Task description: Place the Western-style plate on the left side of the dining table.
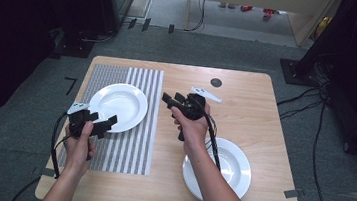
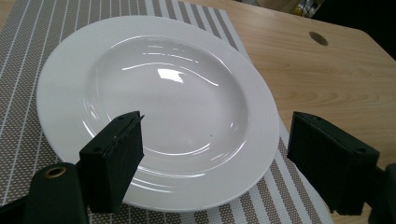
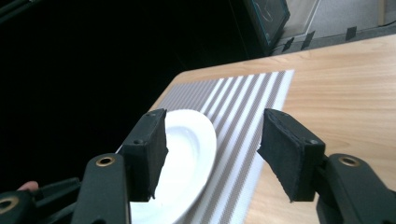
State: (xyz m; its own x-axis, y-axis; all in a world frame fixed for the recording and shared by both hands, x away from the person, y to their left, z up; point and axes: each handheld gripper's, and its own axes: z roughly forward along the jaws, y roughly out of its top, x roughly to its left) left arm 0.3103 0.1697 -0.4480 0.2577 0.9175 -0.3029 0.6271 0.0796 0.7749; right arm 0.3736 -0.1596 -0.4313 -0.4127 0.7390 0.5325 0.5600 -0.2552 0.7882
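- A white plate [image 1: 118, 106] sits on the striped placemat [image 1: 131, 146] at the left half of the wooden table [image 1: 247, 95]; in the left gripper view that plate [image 2: 154, 107] lies right ahead, its near rim reaching under and between the two black jaws; whether the rim touches either jaw, I cannot tell.
- The left gripper [image 1: 98, 122] hovers at the plate's near-left edge; in its own view the left gripper [image 2: 233, 158] has its jaws spread wide, nothing between the pads, the left pad over the plate's rim, the right pad out over the placemat [image 2: 280, 196] edge and bare wood.
- The left hand [image 1: 80, 148] grips the handle from below; a cable loops off toward the table's near-left edge.
- The right gripper [image 1: 172, 100] is up at mid-table, just right of the placemat, pointing left toward the plate; in its view the right gripper [image 3: 212, 149] gapes wide too, empty; the plate [image 3: 184, 163] shows beyond and below, partly behind the left jaw, apart from the pads.
- The right hand [image 1: 193, 127] holds that gripper; its forearm crosses over a second white plate [image 1: 232, 169] on bare wood at the near right; well apart from both grippers.
- A dark round hole [image 1: 216, 82] marks the table's far side.
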